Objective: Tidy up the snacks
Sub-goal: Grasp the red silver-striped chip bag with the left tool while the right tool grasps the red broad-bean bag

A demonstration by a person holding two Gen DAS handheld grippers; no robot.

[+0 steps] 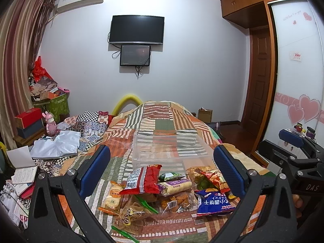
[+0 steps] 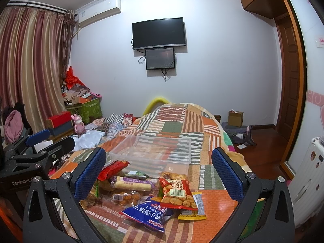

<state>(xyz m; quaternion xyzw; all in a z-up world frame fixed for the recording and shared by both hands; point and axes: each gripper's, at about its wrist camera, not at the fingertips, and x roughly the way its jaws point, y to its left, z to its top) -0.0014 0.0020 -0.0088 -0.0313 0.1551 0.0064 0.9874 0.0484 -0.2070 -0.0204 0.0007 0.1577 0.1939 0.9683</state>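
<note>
- Bedroom walls in pale white are seen behind a bed point(image 1: 166, 125) covered by a patchwork quilt, with striped curtains point(image 1: 18, 60) at the far left and a wall television point(image 1: 136, 29) at the centre.
- At the left, a cluttered corner with a green box point(image 1: 57, 105) and a pink rabbit toy point(image 1: 50, 122) is shown in both views; open notebooks point(image 1: 24, 168) at the bed's edge are shown only in the left wrist view.
- The left gripper point(image 1: 162, 170) is held with its blue pads wide apart and nothing between them, above the snack pile.
- The snacks are found heaped on the quilt, just in front of a clear plastic bin point(image 1: 166, 149) that sits empty on the bed.
- Within the pile, a round biscuit pack point(image 1: 113, 197), a red packet point(image 1: 143, 180) and a purple corn-roll pack point(image 1: 176, 185) are seen from left to right, followed by a blue biscuit bag point(image 1: 214, 202).
- Green plastic-looking sticks point(image 1: 145, 202) are visible only in the left wrist view.
- The right gripper point(image 2: 159, 169) is likewise spread open and empty, over the same pile.
- A red bag of fried bites point(image 2: 177, 194), lying on a yellow packet point(image 2: 191, 215), is shown clearly only in the right wrist view.
- At the right, a wooden door point(image 1: 259, 77) and a wardrobe panel with pink hearts point(image 1: 303, 109) are seen; a white radiator point(image 2: 307, 178) appears only in the right wrist view.
</note>
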